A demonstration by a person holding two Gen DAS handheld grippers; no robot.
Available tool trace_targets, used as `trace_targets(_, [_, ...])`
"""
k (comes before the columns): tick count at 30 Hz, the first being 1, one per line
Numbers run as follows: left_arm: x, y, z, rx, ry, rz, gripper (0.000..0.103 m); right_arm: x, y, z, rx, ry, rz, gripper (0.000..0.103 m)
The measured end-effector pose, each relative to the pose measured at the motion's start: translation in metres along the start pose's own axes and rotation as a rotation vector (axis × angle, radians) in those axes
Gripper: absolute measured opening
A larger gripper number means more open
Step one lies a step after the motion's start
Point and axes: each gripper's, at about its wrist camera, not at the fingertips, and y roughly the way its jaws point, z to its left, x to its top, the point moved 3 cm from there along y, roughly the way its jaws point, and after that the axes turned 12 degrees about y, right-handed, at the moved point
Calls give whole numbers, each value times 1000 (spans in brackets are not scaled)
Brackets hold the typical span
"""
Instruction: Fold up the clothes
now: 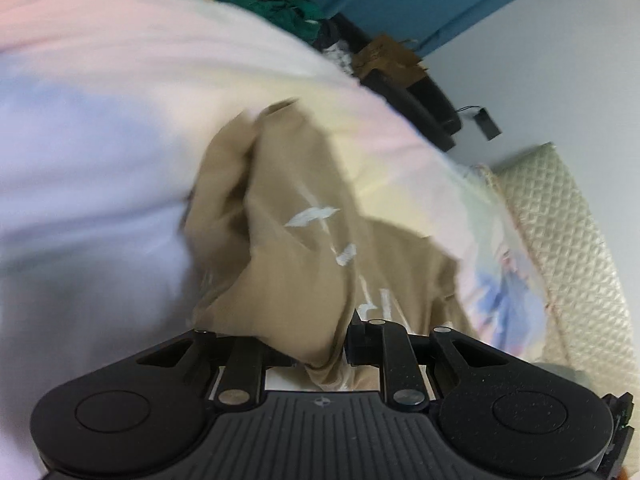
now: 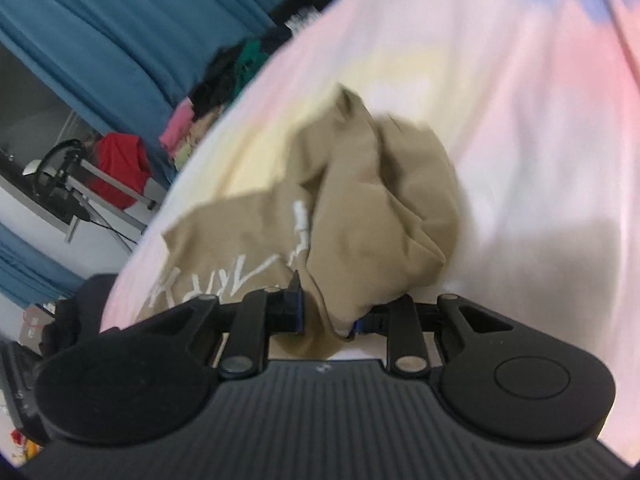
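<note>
Where red cloth (image 2: 120, 170) shows: right view.

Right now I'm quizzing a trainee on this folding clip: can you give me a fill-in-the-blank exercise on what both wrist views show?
1. Each gripper is shut on a garment whose colour is ____.
2. The lettering printed on the garment is ____ in colour.
3. The garment hangs from the left gripper and right gripper over a pastel bedsheet; the curtain behind is ____.

Missing words: tan; white; blue
</note>
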Motion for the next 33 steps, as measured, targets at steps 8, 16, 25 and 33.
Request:
trace_targets(8, [-22,-16,-25,134,172,23,59,-15,-18,-5,-88,59,65,29])
trace_targets(16, [-26,-135,-98,217,334,-72,98,-22,-107,48,-77,-114,16,37])
trace_targets(25, [-39,-268,-174,254,496,-259,103,-52,-231,116,-9,-402,-225,102])
trace_targets(33, [-72,-372,-218,264,582,-407,103,-93,-307,137,37,-540,-378,102])
